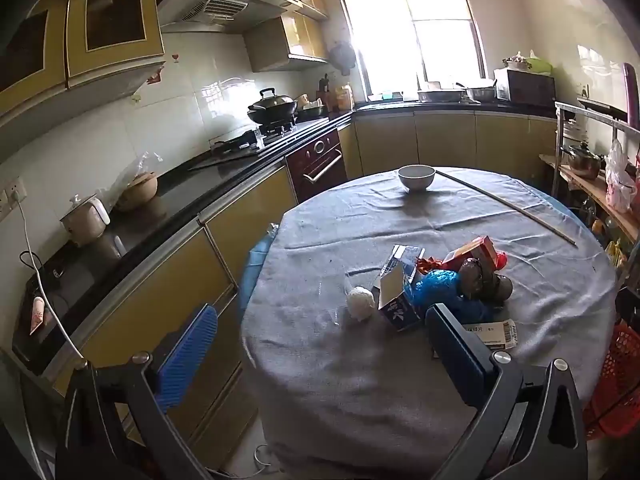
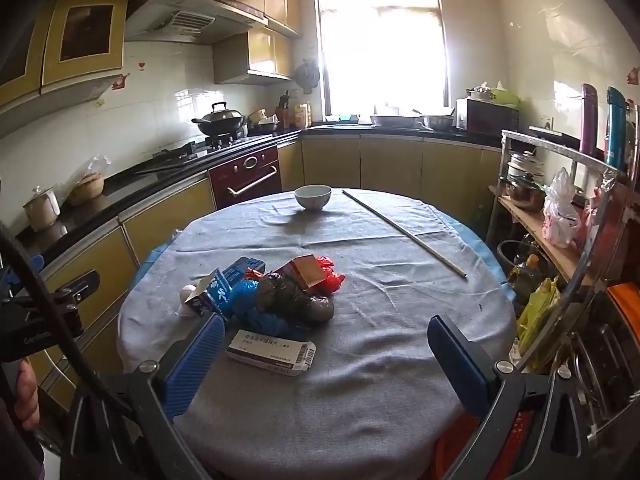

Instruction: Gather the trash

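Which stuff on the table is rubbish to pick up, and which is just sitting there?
Rubbish to collect:
white paper ball
blue carton
blue bag
dark bag
red box
white medicine box

Just lying about:
white bowl
long stick

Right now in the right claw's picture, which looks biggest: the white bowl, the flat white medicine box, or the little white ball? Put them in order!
1. Flat white medicine box, though it lies nearest the camera, which inflates it.
2. White bowl, far across the table.
3. Little white ball, partly hidden behind a carton.
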A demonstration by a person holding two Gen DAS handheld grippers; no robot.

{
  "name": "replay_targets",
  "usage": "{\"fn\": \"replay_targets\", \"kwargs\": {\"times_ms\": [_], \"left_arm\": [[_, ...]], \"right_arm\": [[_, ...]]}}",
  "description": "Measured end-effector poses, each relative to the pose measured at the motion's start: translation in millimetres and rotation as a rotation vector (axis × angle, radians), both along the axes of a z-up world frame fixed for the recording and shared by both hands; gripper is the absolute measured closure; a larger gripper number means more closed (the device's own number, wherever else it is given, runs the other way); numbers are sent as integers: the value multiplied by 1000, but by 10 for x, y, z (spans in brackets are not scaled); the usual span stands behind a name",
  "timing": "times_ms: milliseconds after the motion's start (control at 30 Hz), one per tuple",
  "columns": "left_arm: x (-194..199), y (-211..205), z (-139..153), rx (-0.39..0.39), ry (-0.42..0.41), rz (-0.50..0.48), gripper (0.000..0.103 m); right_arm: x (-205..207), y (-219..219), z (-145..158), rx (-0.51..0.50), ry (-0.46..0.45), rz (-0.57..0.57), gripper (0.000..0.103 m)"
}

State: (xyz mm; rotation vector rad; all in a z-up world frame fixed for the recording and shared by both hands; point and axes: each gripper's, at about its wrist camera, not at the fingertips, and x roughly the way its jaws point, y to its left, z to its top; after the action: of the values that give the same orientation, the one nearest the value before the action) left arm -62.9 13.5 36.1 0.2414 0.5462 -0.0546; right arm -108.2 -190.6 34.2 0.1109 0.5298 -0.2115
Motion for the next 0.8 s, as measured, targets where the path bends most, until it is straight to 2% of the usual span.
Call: {"fn": "replay_targets", "kwargs": {"times_ms": [800], "left_arm": [[3,-18,-90,13,18,-1,0]], "right_arm": [[-13,82,-61,11,-1,26,0]]}}
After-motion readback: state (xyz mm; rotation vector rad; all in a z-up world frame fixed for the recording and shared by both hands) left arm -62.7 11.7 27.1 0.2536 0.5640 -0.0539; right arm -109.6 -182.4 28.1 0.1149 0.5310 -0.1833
